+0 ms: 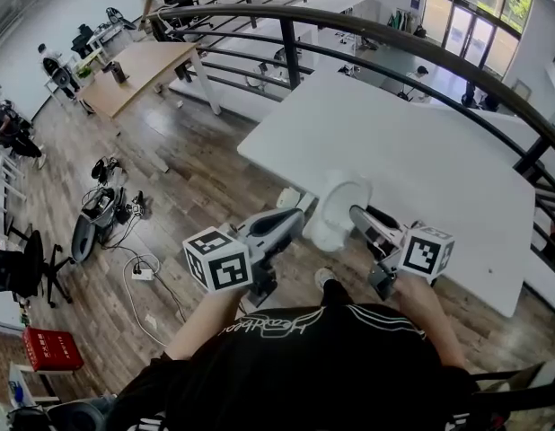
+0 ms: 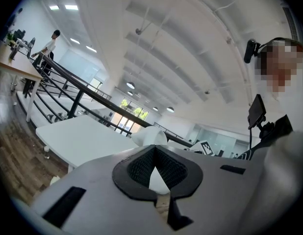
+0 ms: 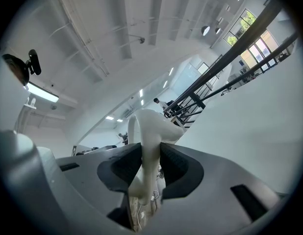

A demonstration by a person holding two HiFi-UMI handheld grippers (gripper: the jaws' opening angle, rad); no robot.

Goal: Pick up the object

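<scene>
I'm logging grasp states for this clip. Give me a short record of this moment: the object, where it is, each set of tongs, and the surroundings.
object: white, smooth, rounded object
location: at the near edge of the white table; whether it is resting or lifted cannot be told
right tongs: closed on the object's rim
left tongs: at the object's side; whether they grip it cannot be told
surroundings: black curved railing beyond the table, wooden floor below
</scene>
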